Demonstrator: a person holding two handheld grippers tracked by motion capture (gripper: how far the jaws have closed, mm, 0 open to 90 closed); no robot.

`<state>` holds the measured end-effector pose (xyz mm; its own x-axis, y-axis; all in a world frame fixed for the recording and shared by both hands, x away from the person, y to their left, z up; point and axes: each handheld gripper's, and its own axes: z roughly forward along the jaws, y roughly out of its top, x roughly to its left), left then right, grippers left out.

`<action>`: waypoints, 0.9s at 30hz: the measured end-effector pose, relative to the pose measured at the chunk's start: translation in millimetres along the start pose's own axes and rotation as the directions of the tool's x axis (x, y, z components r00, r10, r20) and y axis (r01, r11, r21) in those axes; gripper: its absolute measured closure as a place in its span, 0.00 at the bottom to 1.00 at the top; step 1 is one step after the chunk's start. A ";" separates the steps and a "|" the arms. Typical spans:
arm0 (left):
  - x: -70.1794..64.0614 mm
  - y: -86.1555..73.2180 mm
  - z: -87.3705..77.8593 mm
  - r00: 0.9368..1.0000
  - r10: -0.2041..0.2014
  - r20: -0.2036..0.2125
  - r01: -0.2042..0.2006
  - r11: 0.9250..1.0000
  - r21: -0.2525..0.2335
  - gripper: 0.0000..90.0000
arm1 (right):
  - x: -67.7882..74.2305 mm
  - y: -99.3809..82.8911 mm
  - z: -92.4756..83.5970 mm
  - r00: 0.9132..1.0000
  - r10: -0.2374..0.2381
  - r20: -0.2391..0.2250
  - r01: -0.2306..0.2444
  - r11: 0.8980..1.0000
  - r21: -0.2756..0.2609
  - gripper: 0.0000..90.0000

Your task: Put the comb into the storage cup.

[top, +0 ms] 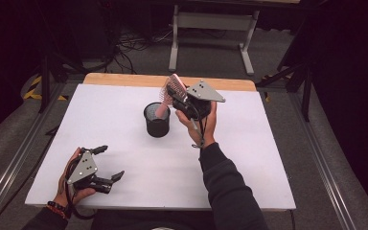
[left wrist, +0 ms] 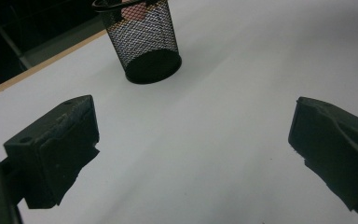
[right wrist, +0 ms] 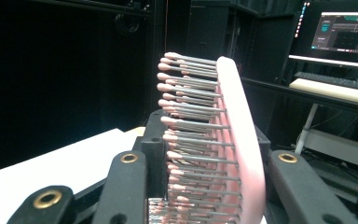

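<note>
1. One brush (top: 172, 91), pink with metal bristles, is clamped in the right gripper (top: 184, 103); in the right gripper view the jaws press its head from both sides, bristles (right wrist: 191, 121) toward one jaw and the pink back (right wrist: 242, 140) toward the other.
2. The brush hangs tilted over the black mesh cup (top: 156, 120), which stands upright near the middle of the white table (top: 249, 158). Its handle (top: 162, 110) already dips inside the rim; through the mesh in the left gripper view a pink patch (left wrist: 137, 10) shows near the top.
3. Done so far, as I judge it: the brush is gripped, carried to the cup and partly lowered in.
4. Left to do: lower it until the handle rests on the cup's bottom or wall, spread the jaws, and lift the gripper away without tipping the cup.
5. The left gripper (top: 106, 163) lies idle at the near left of the table, jaws wide apart with nothing between them, well apart from the cup.
</note>
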<state>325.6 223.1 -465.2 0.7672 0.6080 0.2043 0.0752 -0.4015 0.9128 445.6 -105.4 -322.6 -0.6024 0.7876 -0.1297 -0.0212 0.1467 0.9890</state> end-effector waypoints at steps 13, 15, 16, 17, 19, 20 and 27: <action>-1.2 -0.4 2.3 1.000 0.001 0.010 -0.001 1.000 0.003 0.03 | 3.4 -18.1 5.4 0.999 0.035 -0.005 -0.034 0.999 0.032 0.70; -1.5 -0.2 2.4 1.000 0.004 0.010 -0.004 1.000 0.003 0.03 | 4.7 -19.4 5.8 0.998 0.054 -0.012 -0.053 0.998 0.025 0.70; -1.6 -0.2 2.4 1.000 0.003 0.012 -0.003 1.000 0.002 0.03 | 5.6 -20.2 6.0 0.998 0.058 -0.015 -0.057 0.998 0.028 0.70; -1.6 -0.2 2.4 1.000 0.003 0.012 -0.003 1.000 0.002 0.03 | 5.6 -20.2 6.0 0.998 0.058 -0.015 -0.057 0.998 0.028 0.70; -1.4 -0.5 2.7 1.000 -0.003 0.012 0.003 1.000 0.001 0.03 | 9.3 -25.5 7.5 0.998 0.054 -0.015 -0.053 0.998 0.035 0.70; -1.4 -0.5 2.7 1.000 -0.004 0.013 0.004 1.000 0.001 0.03 | 10.4 -28.1 8.1 0.998 0.062 -0.019 -0.061 0.997 0.036 0.70; -2.1 -0.2 2.8 1.000 0.002 0.015 -0.002 1.000 0.004 0.03 | 13.3 -44.2 12.3 0.995 0.093 -0.031 -0.091 0.994 0.056 0.70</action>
<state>325.8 219.9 -466.8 0.7768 0.5968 0.2009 0.0758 -0.4053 0.9110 448.4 -94.1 -368.8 -0.6265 0.7786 -0.0352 0.0780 0.1076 0.9911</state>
